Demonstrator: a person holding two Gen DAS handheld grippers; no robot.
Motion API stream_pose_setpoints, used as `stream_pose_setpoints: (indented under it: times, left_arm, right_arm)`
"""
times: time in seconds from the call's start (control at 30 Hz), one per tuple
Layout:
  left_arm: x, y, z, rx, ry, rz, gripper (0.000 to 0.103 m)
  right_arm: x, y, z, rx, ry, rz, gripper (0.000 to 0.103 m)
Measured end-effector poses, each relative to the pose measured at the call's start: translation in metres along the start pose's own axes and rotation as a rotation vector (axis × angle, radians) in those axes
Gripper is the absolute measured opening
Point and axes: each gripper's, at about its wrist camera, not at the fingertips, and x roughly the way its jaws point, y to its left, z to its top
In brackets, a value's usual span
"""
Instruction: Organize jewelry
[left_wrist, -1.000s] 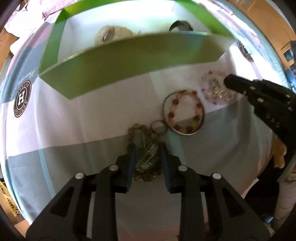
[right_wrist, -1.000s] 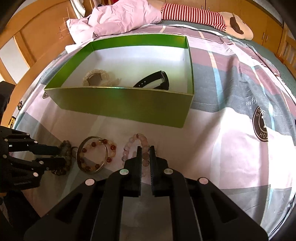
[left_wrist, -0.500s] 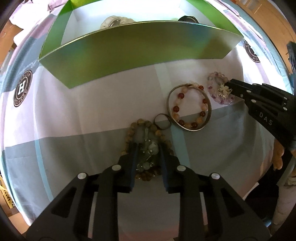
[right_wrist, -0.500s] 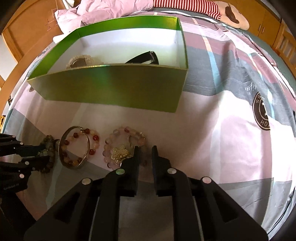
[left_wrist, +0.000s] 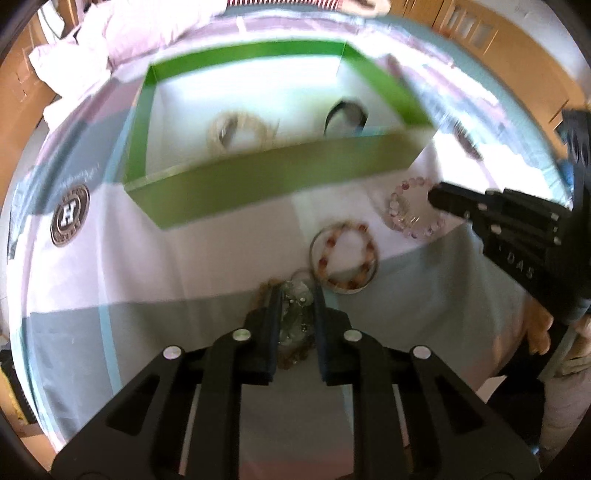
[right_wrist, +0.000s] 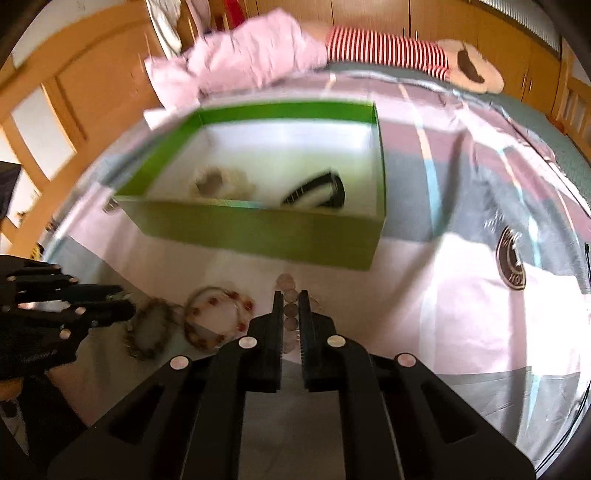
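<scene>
Holding both tongs angled steeply down over the bedspread (left_wrist: 207, 280), I note my left gripper (left_wrist: 297, 295) with its jaws closing on a cluster of brown and pale green beads (left_wrist: 293, 321); the beads sit between the pads and bulge out below them. My right gripper (right_wrist: 291, 306) has its jaws drawn nearly together on the pink bead bracelet (right_wrist: 290, 314), whose beads show in the narrow gap and above the fingertips. In the left wrist view that pink bracelet (left_wrist: 412, 214) hangs as an open ring at the tip of the right tongs.

Between my two grippers lies a red and amber bead bracelet (left_wrist: 345, 258) inside a thin metal bangle (left_wrist: 314, 254), flat on the cloth, just beside the left fingertips and untouched. A small metal ring (left_wrist: 301, 275) peeks out at the left tongs' tips, touching the bangle's edge as far as the blur allows.

Beyond the jewelry stands the green box (right_wrist: 258, 232), open at the top, its near wall between both tongs and its white floor. Inside it rest a cream beaded bracelet (right_wrist: 221, 184) to the left and a black band (right_wrist: 317, 192) to the right, apart from each other. A pink quilt (right_wrist: 251, 55) and a red-striped pillow (right_wrist: 388, 48) lie behind the box. Both views are motion-blurred, so finer detail is not legible
</scene>
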Motion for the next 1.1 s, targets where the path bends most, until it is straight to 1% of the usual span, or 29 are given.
stream_pose_setpoints:
  times: [0.07,0.17,0.3,0.37,0.43,0.47,0.57,0.63,0.73,0.87,1.1]
  left_arm:
    - [-0.007,0.001,0.005,-0.007,-0.016,-0.012,0.016]
    - [-0.008,0.004,0.006,-0.014,-0.018,0.001,0.016]
    - [-0.01,0.009,0.008,-0.014,-0.035,0.014,0.016]
    - [-0.013,0.012,0.009,-0.016,-0.051,0.018,0.016]
    - [-0.017,0.012,0.01,-0.021,-0.07,0.025,0.016]
    - [-0.018,0.012,0.01,-0.021,-0.083,0.042,0.016]
    - [-0.015,0.009,0.011,-0.007,-0.094,0.111,0.016]
    - [-0.009,0.009,0.011,-0.013,-0.074,0.127,0.017]
    - [-0.008,0.005,0.011,0.012,-0.079,0.167,0.017]
    - [-0.01,0.005,0.011,0.02,-0.083,0.158,0.017]
    - [-0.007,0.004,0.009,0.018,-0.072,0.164,0.017]
  right_arm:
    - [-0.007,-0.001,0.0,-0.002,-0.018,-0.007,0.008]
    - [-0.005,-0.006,-0.001,0.004,-0.01,-0.032,0.008]
    - [-0.009,-0.009,0.0,0.021,-0.02,-0.039,0.008]
    - [-0.015,-0.013,0.001,0.027,-0.039,-0.054,0.008]
    - [-0.022,-0.017,0.004,0.044,-0.072,-0.043,0.008]
    - [-0.024,-0.019,0.005,0.048,-0.079,-0.038,0.008]
    - [-0.019,-0.016,0.005,0.025,-0.057,-0.064,0.008]
    - [-0.009,-0.014,0.001,0.018,-0.027,-0.081,0.008]
    - [0.0,-0.011,-0.002,0.012,-0.002,-0.082,0.008]
    - [0.002,-0.008,-0.004,0.007,-0.007,-0.073,0.008]
    - [0.011,-0.004,-0.008,0.005,0.019,-0.072,0.008]
